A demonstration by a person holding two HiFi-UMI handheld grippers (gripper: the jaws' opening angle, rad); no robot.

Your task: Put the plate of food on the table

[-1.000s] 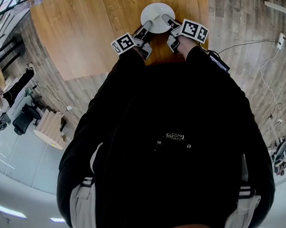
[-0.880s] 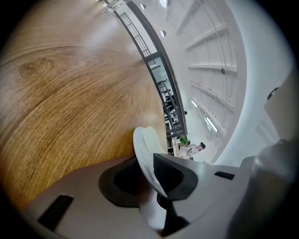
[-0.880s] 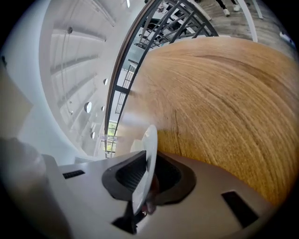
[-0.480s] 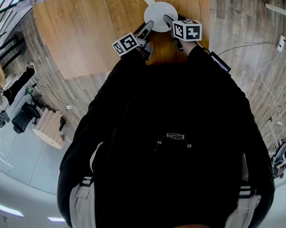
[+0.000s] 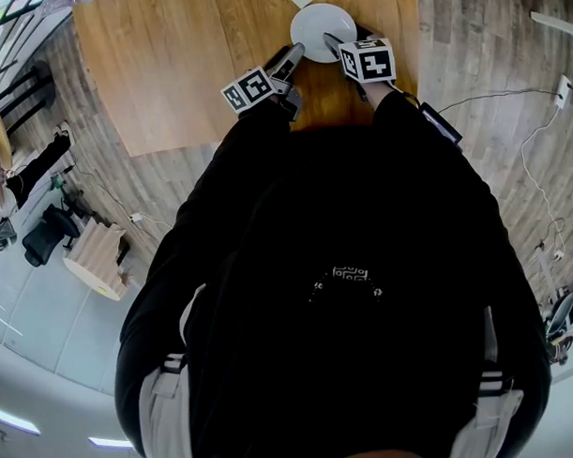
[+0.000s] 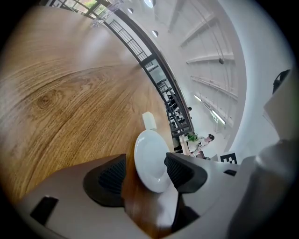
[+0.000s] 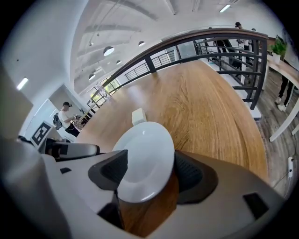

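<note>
Since the plate [image 5: 323, 25] sits flat on the table [image 5: 159, 68], close to the near edge and toward the right-hand corner, I'd call the put-down done and this the release. Left gripper [image 6: 145, 172] and right gripper [image 7: 148, 173] flank it from the person's side, one on each side of the rim, which fits a two-sided carry that kept it level. Both sets of jaws are opening. The rim is between the pads in both gripper views. The right pair stands clear of it and grips nothing. On the left, the gap at the outer pad is plain, but the inner pad looks just beside the rim, and whether it touches is hard to call, though I see no clamping. The weight looks to be on the wood, so backing straight out toward the near edge should leave the plate where it is. No food shows; the plate face reads bare white in all three views. A small white block [image 7: 138, 115] lies just beyond the plate, toward the far edge. It is clipped at the top of the head view and I can't tell what it is. The person's torso hides the near edge, both hands and most of each gripper body. The marker cube on the right gripper covers part of its fingers.
</note>
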